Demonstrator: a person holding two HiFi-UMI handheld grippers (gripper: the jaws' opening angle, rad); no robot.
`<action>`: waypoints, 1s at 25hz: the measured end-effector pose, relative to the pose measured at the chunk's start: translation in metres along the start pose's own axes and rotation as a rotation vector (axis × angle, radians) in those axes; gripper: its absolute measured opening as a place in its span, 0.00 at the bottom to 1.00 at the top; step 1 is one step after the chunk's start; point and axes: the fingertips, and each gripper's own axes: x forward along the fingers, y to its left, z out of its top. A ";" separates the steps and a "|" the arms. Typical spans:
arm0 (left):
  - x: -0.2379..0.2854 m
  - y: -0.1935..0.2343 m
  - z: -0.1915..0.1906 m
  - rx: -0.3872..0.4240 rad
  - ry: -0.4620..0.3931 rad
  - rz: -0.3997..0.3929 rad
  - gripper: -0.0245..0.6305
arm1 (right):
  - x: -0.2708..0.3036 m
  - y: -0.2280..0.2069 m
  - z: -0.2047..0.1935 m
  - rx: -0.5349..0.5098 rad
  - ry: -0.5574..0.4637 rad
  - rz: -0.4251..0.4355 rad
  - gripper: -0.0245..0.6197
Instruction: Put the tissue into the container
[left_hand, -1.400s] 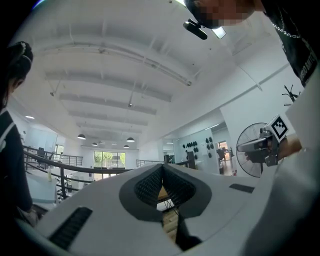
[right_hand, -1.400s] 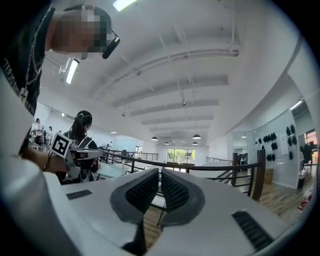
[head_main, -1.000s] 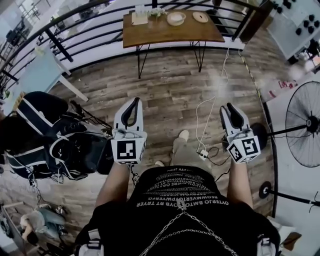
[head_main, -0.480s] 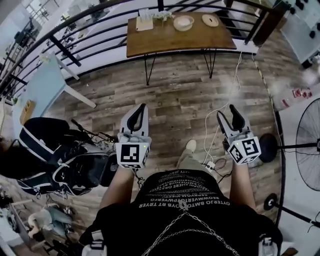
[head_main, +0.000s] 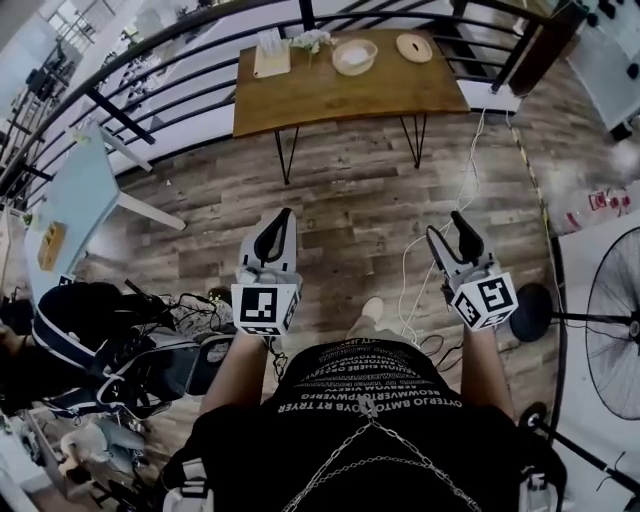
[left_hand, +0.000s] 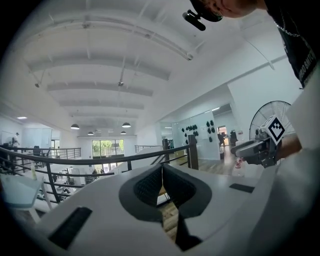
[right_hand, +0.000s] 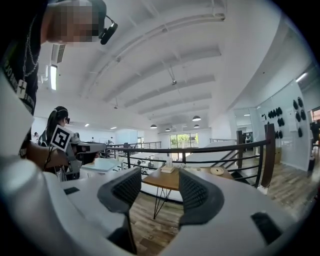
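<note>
**A:** Left gripper (head_main: 283, 218) is pinched closed on nothing. Right gripper (head_main: 446, 228) has its jaws spread and is empty too. My guess is the tissue (head_main: 270, 40) is that white tuft on the box (head_main: 272, 66), well ahead of both on the table (head_main: 340, 92).

**B:** Agreed. I'd worry a closed left tool just shoves the box, or a sloppy pinch tears the tissue or drags the box toward the bowl (head_main: 354, 57). Both forearms are bent at the waist, with the tools side by side pointing forward over the floor.
</note>
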 end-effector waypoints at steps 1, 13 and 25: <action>0.010 -0.001 0.002 0.001 -0.001 0.004 0.08 | 0.004 -0.010 -0.001 0.000 0.005 0.002 0.38; 0.074 -0.008 0.021 -0.029 -0.023 0.069 0.08 | 0.039 -0.077 0.027 0.004 -0.031 0.069 0.36; 0.127 0.014 0.025 0.116 -0.035 0.121 0.08 | 0.100 -0.085 0.045 0.010 -0.059 0.113 0.35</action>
